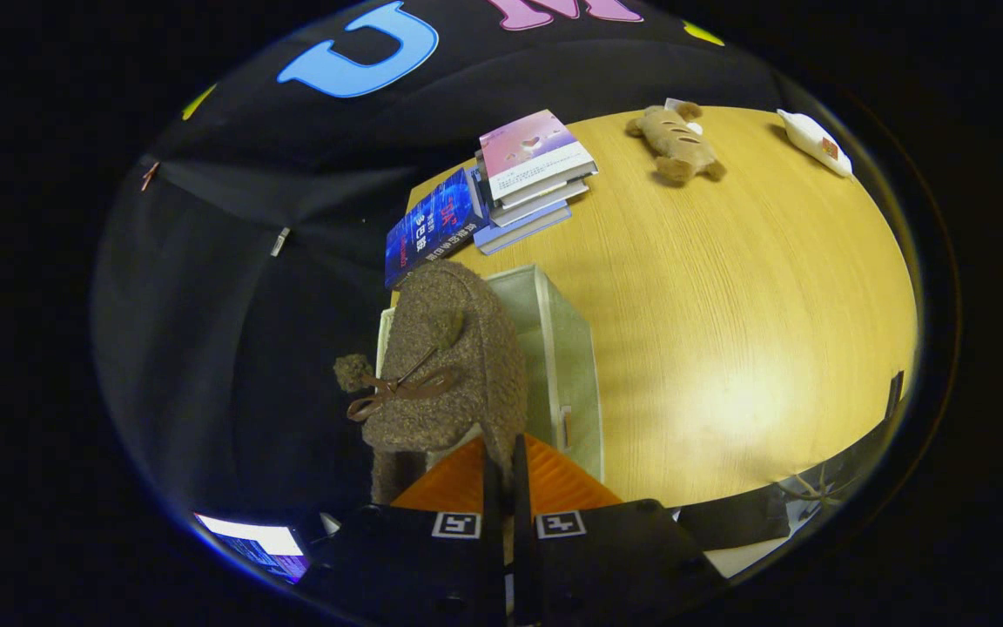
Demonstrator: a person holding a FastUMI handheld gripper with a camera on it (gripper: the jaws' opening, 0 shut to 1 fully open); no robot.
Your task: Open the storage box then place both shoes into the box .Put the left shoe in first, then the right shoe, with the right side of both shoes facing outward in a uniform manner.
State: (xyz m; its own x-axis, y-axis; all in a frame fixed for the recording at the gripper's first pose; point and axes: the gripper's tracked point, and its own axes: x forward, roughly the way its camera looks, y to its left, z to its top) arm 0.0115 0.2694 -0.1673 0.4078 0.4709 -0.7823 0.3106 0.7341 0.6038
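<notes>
We carry a fuzzy brown shoe clenched between the tongs, its bow showing, over the pale storage box at the table's left edge. We judge it should go down level, clear of the box wall. Stacked books lie beyond the box; a plush toy sits far off.

Lit from overhead, fairly bright on the tabletop. Broad glare patch on the wood near its close edge, right of the storage box. Soft shadow under the plush toy and beside the books. Booth cloth left dim, almost no detail. Strong fisheye bend and slight blur toward the rim. Centre sharp: shoe texture crisp. Hand-held gripper dark, underexposed.
</notes>
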